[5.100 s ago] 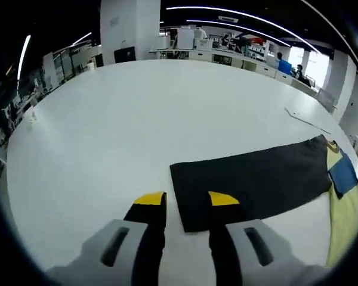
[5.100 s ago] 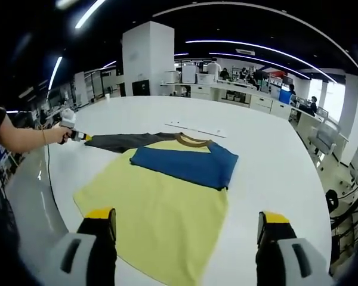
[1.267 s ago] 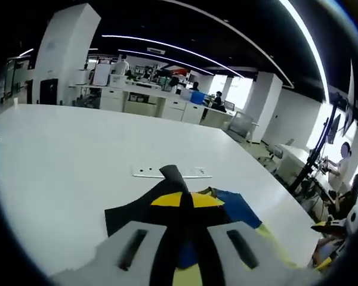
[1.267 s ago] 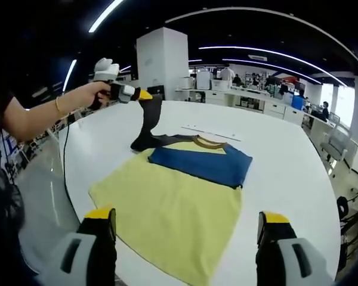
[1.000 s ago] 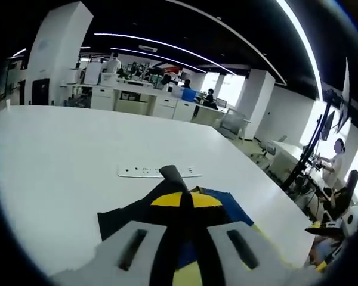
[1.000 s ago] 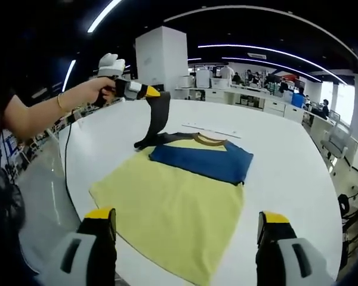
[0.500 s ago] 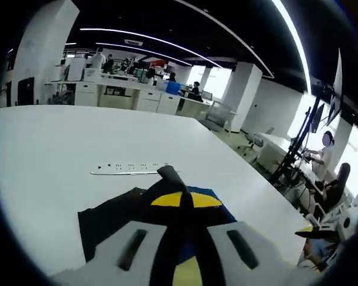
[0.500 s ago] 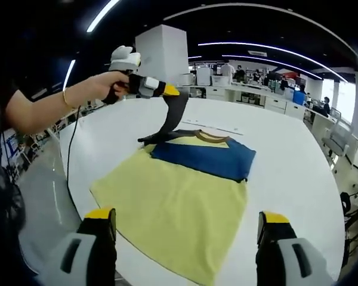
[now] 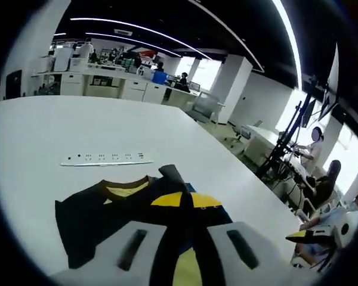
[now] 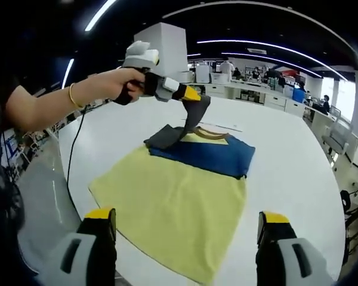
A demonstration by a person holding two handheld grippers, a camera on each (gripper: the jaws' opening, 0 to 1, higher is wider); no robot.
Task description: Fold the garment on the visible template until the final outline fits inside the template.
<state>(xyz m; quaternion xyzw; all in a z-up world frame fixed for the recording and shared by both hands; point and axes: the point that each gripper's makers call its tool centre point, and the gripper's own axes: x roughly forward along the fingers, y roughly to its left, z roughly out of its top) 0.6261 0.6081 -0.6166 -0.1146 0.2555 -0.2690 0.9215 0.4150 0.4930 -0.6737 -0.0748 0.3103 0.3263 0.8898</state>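
A yellow shirt lies flat on the white table, with its blue sleeve folded across the chest. My left gripper, held in a person's hand, hangs over the collar, shut on the end of the dark grey sleeve. That sleeve drapes down from it to the shirt's left shoulder. In the left gripper view the yellow-tipped left gripper pinches the dark sleeve, and the brown collar lies just beyond. My right gripper is open wide above the shirt's hem, holding nothing.
A thin white strip lies on the table beyond the collar. The person's arm reaches in from the left. The table's rounded edge runs near the shirt's left side. Desks and seated people stand far behind.
The left gripper took hold of the dark sleeve's end, lifted it off the table and carried it rightwards over the collar. The right gripper has stayed open and still.
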